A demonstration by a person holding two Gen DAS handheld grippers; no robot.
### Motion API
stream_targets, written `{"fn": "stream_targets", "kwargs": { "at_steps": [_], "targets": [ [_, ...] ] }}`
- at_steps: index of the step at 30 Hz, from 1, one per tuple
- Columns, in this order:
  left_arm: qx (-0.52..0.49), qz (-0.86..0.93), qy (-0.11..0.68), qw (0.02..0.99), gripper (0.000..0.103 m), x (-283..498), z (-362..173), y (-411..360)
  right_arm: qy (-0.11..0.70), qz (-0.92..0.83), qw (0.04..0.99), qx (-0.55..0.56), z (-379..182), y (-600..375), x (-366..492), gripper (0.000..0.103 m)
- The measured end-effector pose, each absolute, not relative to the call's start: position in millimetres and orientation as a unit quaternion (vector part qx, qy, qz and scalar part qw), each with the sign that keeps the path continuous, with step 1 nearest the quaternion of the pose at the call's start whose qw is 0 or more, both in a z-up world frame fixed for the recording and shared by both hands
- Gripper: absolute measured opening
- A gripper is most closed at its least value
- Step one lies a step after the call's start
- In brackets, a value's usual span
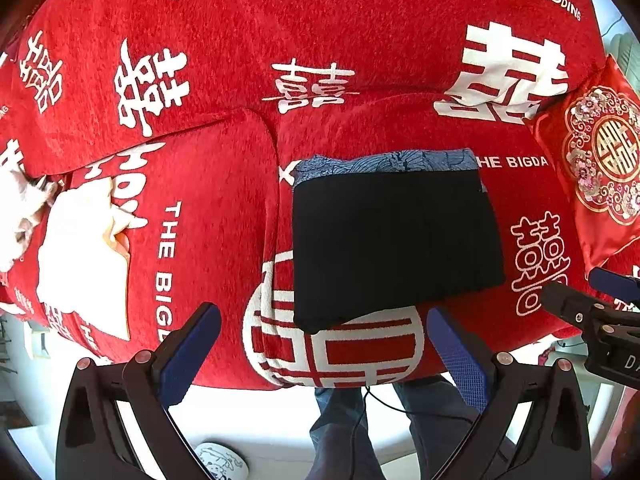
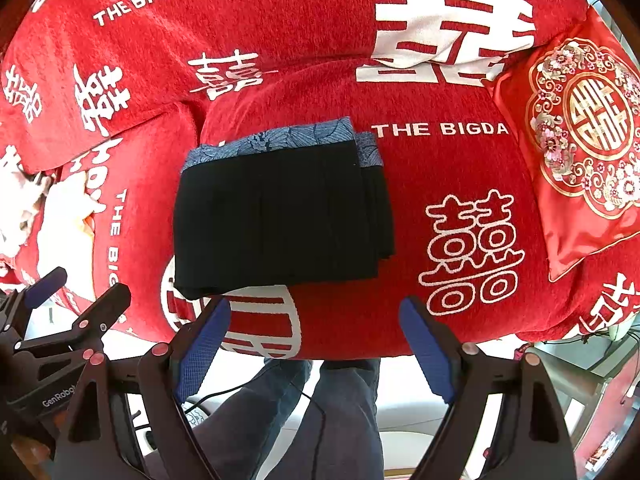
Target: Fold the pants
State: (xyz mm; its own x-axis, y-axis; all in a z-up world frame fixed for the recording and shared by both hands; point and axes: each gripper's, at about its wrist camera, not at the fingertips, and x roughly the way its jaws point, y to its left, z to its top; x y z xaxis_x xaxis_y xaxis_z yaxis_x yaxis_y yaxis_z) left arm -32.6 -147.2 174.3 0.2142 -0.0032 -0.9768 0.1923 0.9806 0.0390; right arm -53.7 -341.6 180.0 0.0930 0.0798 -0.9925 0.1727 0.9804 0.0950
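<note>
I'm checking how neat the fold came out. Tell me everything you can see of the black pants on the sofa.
The black pants lie folded into a compact, roughly rectangular stack on the red sofa cover. The fabric looks dark and matte, with faint lengthwise creases. A blue patterned band runs along the far edge, and stepped layer edges show on the right side. The stack lies flat, its near-left corner over a white character print. Neither gripper touches it.

Folded pants (image 2: 280, 216) sit on the sofa seat (image 2: 400, 288) just ahead of my right gripper (image 2: 316, 344), cushion (image 2: 580, 148) off right, left gripper (image 2: 76, 292) at left.
</note>
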Motion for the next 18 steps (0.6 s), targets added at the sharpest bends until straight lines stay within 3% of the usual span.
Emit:
{"fn": "stream_targets", "kwargs": {
  "at_steps": [18],
  "targets": [
    [0.071, -0.064, 0.625, 0.775, 0.103, -34.3, 173.6, -149.4, 0.672, -0.033, 0.734, 0.095, 182.3, -340.4, -52.9, 0.089]
  ]
}}
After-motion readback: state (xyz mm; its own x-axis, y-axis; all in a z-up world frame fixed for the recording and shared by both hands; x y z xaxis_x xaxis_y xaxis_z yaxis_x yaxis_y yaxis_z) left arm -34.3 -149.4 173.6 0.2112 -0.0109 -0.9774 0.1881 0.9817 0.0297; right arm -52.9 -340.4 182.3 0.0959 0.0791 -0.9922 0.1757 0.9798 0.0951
